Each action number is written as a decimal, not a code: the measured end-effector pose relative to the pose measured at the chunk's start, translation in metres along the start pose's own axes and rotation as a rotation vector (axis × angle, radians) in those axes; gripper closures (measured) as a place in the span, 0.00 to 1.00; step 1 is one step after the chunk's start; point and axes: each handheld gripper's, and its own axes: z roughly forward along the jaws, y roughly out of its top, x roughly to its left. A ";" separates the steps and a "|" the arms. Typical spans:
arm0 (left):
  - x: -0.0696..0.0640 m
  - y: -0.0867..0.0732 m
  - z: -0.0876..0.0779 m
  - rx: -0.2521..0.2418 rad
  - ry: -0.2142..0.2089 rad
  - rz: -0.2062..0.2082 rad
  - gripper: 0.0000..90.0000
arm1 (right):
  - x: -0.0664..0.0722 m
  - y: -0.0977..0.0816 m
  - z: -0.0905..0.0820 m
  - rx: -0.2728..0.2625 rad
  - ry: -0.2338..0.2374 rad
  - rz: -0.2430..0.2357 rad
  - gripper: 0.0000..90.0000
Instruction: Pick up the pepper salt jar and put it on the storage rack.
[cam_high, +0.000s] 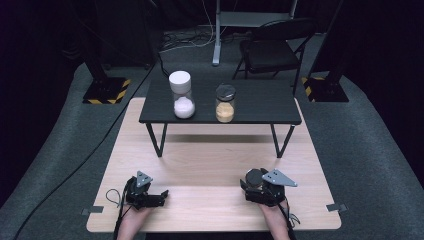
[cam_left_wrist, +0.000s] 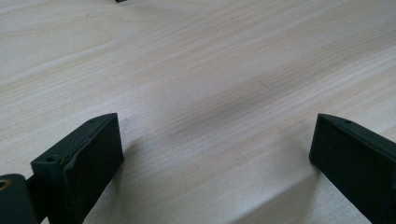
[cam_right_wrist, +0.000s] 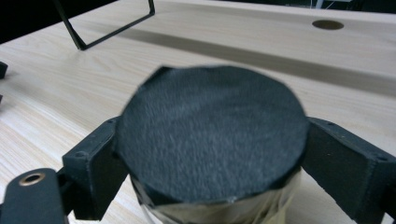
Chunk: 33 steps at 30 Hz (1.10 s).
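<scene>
The right gripper (cam_high: 251, 183) clasped a round black-lidded jar (cam_right_wrist: 210, 135) between its fingers, low over the pale wooden counter (cam_high: 210, 165). The left gripper (cam_high: 161, 196) rested on the counter, fingers spread wide around nothing.

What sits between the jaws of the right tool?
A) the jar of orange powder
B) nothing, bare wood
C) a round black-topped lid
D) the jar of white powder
C: in the right gripper view a round black-topped lid with a shiny side wall fills the gap between the jaws of the right tool, which touch its sides; both glass jars, white-filled and orange-filled, stand far off on the small black table.
</scene>
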 end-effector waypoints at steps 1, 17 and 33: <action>0.000 0.000 0.000 0.000 0.000 0.000 0.03 | 0.000 -0.001 0.001 0.002 -0.001 -0.004 0.12; 0.000 0.000 0.000 0.000 0.000 0.000 0.03 | 0.000 -0.017 0.015 0.047 -0.007 0.042 0.16; 0.000 0.000 0.000 0.000 0.000 0.000 0.03 | 0.003 -0.017 0.019 0.061 -0.007 0.015 0.32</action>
